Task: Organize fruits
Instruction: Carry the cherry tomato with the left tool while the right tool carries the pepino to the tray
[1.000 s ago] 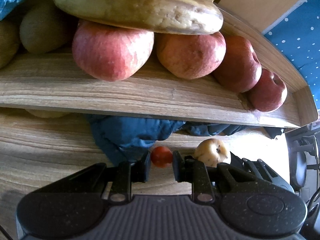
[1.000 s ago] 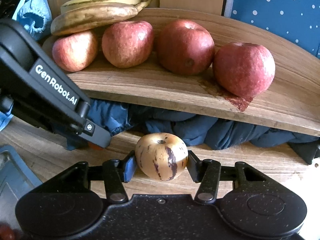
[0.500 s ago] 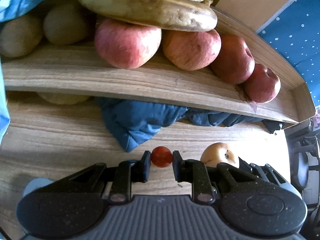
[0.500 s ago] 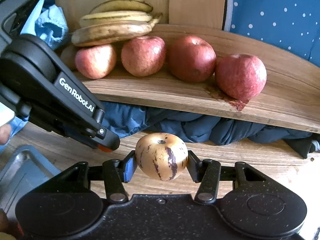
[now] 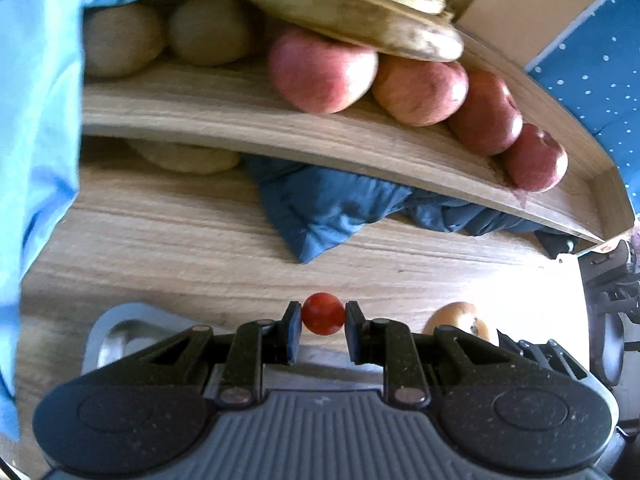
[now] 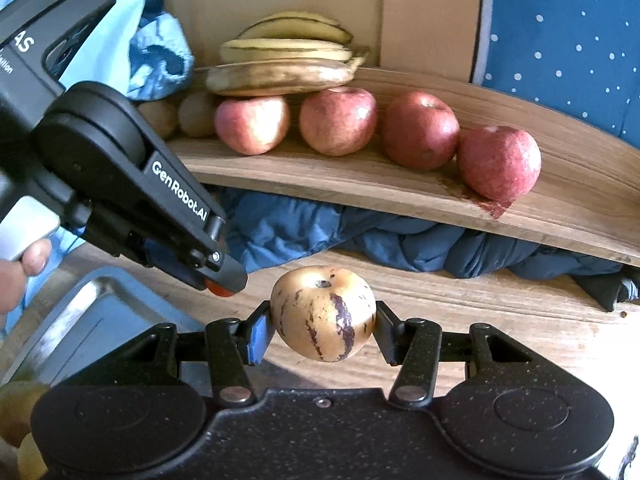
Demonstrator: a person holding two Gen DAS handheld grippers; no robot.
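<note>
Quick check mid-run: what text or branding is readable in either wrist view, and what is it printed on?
"GenRobot.AI": white print on the left gripper body, right wrist view.
"AS": partial white letters on the black device mounted on that gripper.
Smaller line beneath "AS": cut off, unreadable.
Left wrist view: no text.

Right claw (image 6: 323, 322) clamped on round yellow purple-streaked fruit (image 6: 323, 313). Left claw (image 6: 224, 280) pinching small red tomato (image 6: 218, 289). Four red apples (image 6: 338, 120) on curved wooden shelf (image 6: 360, 184).

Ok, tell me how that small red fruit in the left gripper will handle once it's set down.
The small red fruit looks round and smooth, so it will probably roll on the wooden tabletop if released. The left gripper holds it only at the pad tips, so it may slip. It seems light and likely soft-skinned; squeeze gently.
</note>
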